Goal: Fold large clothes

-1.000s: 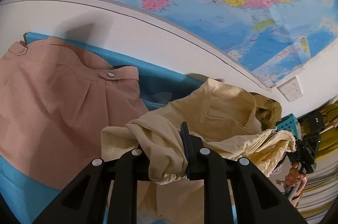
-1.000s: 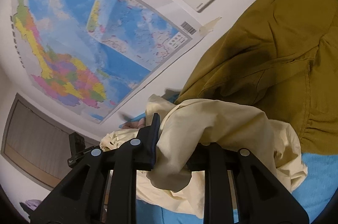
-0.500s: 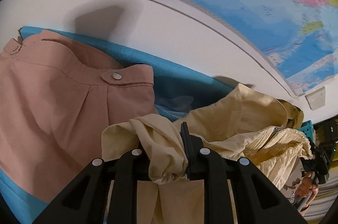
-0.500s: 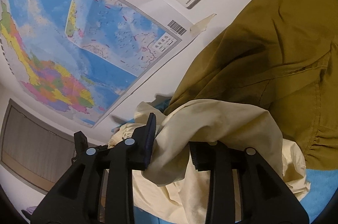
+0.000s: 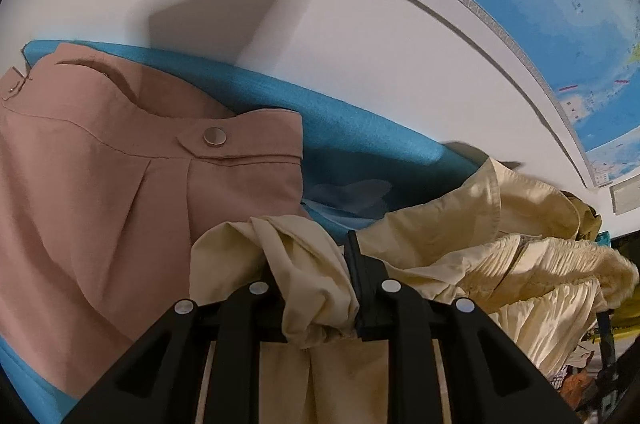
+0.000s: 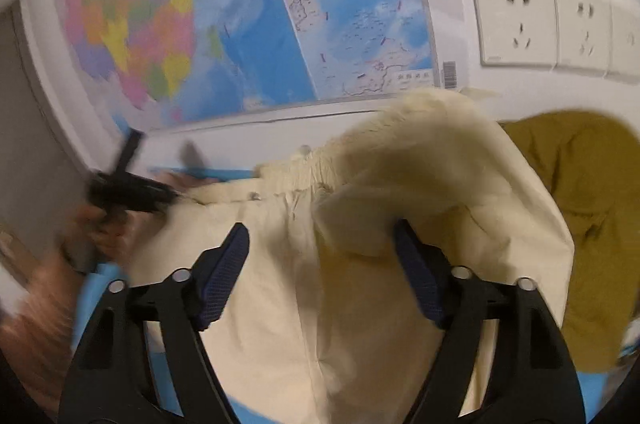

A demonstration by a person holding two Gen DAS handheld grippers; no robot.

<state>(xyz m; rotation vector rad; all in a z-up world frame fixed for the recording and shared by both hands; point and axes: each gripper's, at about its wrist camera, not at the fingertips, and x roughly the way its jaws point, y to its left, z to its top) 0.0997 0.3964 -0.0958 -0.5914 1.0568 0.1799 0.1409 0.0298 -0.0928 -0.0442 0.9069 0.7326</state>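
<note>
A cream garment [image 5: 480, 244] with an elastic waistband lies bunched on the blue table cover [image 5: 360, 139]. My left gripper [image 5: 320, 264] is shut on a fold of it. In the right wrist view the same cream garment [image 6: 360, 264] spreads under my right gripper [image 6: 320, 248], whose fingers stand wide apart with cloth draped against the right finger [image 6: 416, 272]. The left gripper [image 6: 132, 187] shows there at the far left, blurred.
A pink folded garment [image 5: 100, 183] with a button lies left on the blue cover. An olive garment [image 6: 580, 203] is heaped at the right. A wall with a map [image 6: 280, 23] and sockets [image 6: 516, 23] stands close behind.
My right gripper has opened and let go of the cream cloth, and has swung so the garment lies below it. My left gripper has lowered toward the table, still holding its fold.
</note>
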